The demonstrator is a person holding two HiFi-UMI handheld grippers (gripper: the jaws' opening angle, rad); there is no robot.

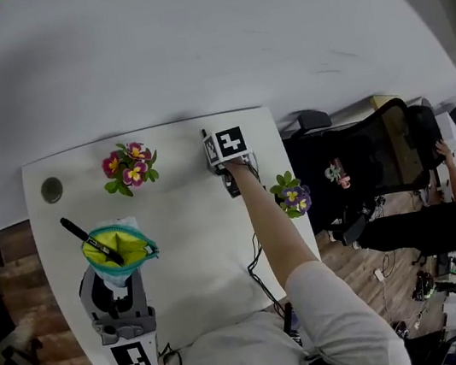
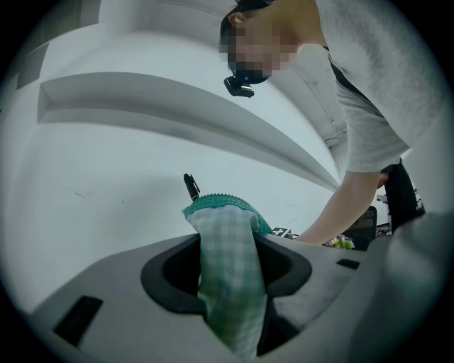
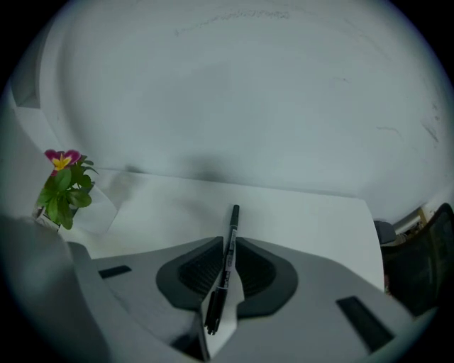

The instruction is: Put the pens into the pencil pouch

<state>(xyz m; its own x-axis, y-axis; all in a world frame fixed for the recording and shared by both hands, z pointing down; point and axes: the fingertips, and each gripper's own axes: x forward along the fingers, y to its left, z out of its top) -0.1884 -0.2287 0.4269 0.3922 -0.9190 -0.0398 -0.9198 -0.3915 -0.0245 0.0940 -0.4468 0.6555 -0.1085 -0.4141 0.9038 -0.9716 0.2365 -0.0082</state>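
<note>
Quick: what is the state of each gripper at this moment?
Left gripper: closed on the green pouch.
Right gripper: closed on a black pen.

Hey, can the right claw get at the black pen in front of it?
Probably yes: the pen lies between the right claw's jaws, and nothing on the table blocks it. Whether they grip it yet is unclear.
</note>
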